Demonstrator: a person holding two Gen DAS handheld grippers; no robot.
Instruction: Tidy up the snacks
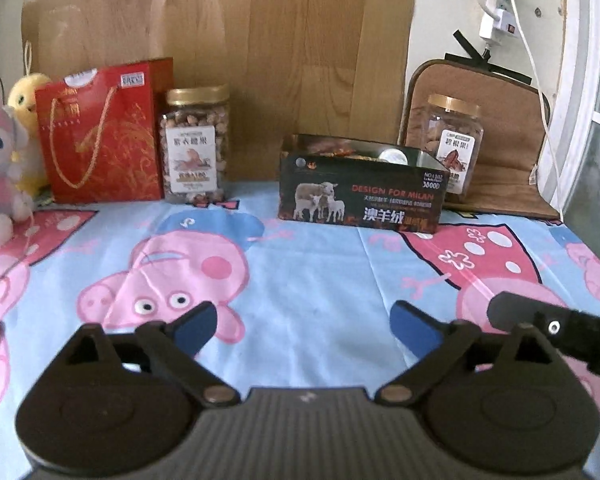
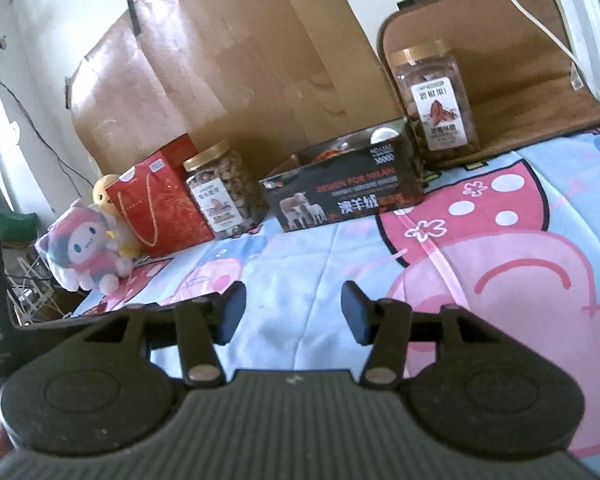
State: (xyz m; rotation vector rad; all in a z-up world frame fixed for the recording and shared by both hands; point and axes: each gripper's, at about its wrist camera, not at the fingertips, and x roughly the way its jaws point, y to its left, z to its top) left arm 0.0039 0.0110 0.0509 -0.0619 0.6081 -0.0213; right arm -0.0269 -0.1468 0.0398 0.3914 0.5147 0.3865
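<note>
Jaws: those of the left gripper [image 1: 304,326] are standing spread wide with nothing between them; those of the right gripper [image 2: 293,312] are standing moderately apart, likewise empty. Both are hovering over the cartoon-print cloth [image 1: 300,264], well short of the dark open box [image 1: 360,188], which is serving here as the landmark.

Item, dark open box: sitting toward the back of the cloth, lid off. Some reddish packets and a pale round item are showing inside; what else it is holding cannot be told.

Item, nut jar with gold lid [image 1: 196,144]: standing upright well to the left of the box, outside it.

Item, second gold-lidded jar [image 1: 452,140]: standing upright just behind the box's right end, also outside it, in front of a brown cushion [image 1: 512,140].

Item, red gift bag [image 1: 100,132]: standing left of the nut jar, farther from the box.

Item, two plush toys [image 1: 4,160]: sitting farthest left of the box.

Progress, as a judgement: the sorting appears partly under way. The box is already carrying something, while both jars are waiting outside it and neither gripper is carrying anything.
</note>
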